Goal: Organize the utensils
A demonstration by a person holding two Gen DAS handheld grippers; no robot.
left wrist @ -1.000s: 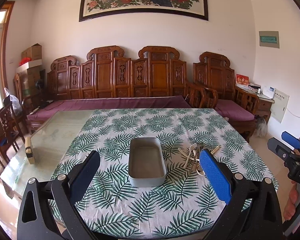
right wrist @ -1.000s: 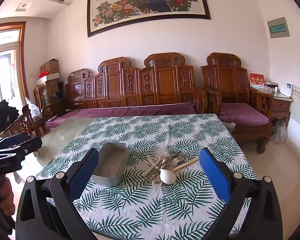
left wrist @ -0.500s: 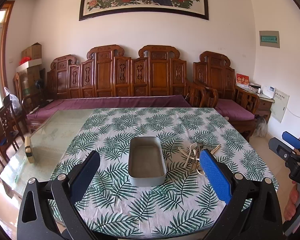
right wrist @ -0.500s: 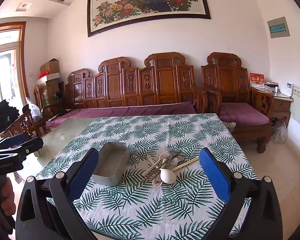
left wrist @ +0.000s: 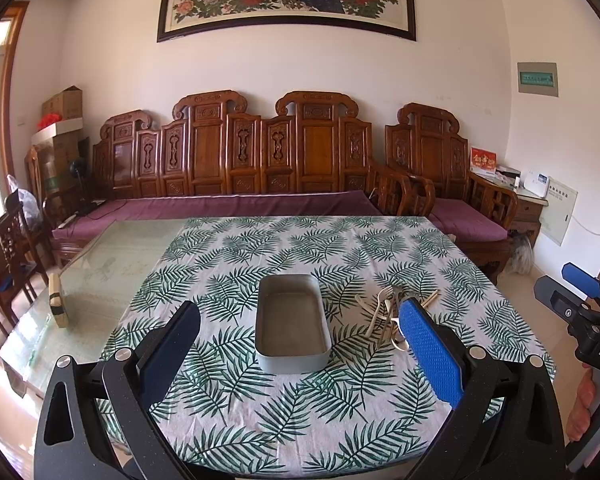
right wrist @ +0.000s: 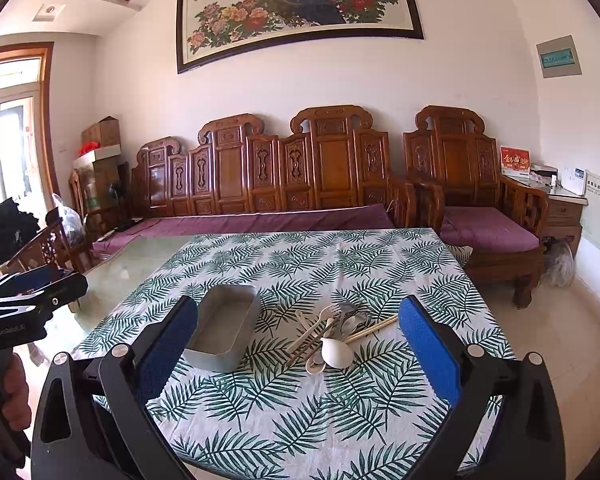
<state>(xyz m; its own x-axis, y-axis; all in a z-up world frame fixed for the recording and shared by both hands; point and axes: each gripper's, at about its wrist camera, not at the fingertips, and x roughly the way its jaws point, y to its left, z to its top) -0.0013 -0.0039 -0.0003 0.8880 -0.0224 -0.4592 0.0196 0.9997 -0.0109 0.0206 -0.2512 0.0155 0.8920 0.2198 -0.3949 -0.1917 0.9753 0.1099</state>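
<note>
Almost nothing has shifted since the earlier frames: both grippers hover short of the table with jaws spread wide and empty. Straight ahead of the right gripper [right wrist: 298, 344], between its fingers, lies the utensil pile [right wrist: 332, 338], its spoons, fork and chopsticks fanned with long axes running ahead and to the right. The right gripper looks nearer to it. Ahead of the left gripper [left wrist: 300, 344] sits the grey tin [left wrist: 292, 322], empty, lengthwise away, with the pile just right of it.

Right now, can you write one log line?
left hand-held gripper: open | right hand-held gripper: open | tin: empty | utensils: piled beside tin
</note>
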